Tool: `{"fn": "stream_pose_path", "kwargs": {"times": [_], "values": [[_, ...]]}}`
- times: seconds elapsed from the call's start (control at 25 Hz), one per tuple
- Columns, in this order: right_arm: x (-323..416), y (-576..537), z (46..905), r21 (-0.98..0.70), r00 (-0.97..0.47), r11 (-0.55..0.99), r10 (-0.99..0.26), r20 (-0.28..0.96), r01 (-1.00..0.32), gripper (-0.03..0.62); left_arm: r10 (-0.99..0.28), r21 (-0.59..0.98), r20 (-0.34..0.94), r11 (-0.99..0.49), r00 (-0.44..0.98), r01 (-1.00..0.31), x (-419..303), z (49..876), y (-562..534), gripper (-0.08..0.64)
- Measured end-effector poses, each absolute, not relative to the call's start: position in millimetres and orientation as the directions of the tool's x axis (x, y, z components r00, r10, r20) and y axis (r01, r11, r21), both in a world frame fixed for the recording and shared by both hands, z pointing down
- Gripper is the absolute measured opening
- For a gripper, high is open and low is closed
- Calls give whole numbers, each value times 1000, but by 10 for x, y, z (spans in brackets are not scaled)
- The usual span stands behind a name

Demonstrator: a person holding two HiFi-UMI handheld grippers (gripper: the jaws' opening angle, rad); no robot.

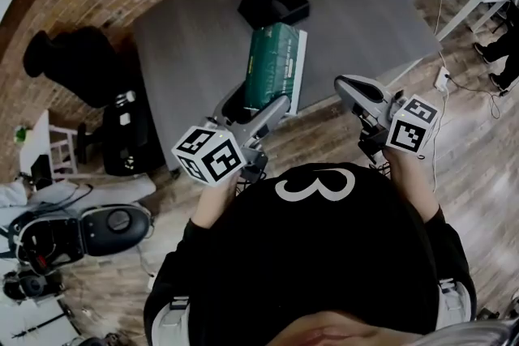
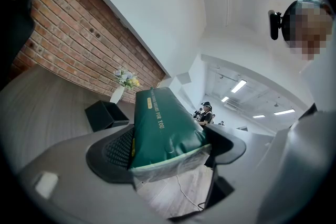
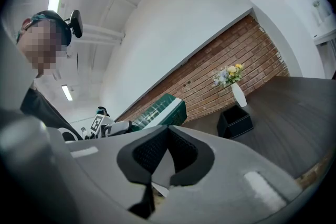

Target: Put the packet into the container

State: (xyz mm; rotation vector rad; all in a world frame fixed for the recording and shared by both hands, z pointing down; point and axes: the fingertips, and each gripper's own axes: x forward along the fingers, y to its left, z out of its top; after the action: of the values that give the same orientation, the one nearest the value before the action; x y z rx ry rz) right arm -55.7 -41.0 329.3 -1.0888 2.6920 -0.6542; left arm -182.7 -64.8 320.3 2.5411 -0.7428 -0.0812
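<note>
The packet [image 2: 163,128] is dark green, puffy and smooth, with a see-through crinkly strip along its near end. Gold letters run down its side, and some are too small to read. The left gripper [image 1: 255,111] holds it. The fingers [image 2: 116,150] are black pads with a bumpy dotted face, set in smooth gray shells, and they squeeze the packet's near end from both sides. The rest of the packet sticks out long and straight past the fingers, over the gray desk [image 1: 195,44]. From the head view I cannot tell how high it is above the desk.

Past the far end of the packet sits the container [image 1: 273,0]. It is a black square box with an open top. It is not touching the packet. Behind it stands a white vase [image 3: 239,94] with flowers, by the brick wall [image 3: 220,68]. In the head view the top edge cuts the vase off.

To the right of the packet is the right gripper [image 3: 168,136]. Its black bumpy fingers are pressed together at the tips, with nothing between them. It is apart from the packet, near the desk's front edge.
</note>
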Motion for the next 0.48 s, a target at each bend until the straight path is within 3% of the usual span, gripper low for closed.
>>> {"fn": "stream_pose_path", "kwargs": {"times": [0.48], "values": [[-395,-1077,3213,-459,-753,666,-658,10,-588,2,-551,496,87,-698,830,-516,-1635,3176,-1265,433]]}}
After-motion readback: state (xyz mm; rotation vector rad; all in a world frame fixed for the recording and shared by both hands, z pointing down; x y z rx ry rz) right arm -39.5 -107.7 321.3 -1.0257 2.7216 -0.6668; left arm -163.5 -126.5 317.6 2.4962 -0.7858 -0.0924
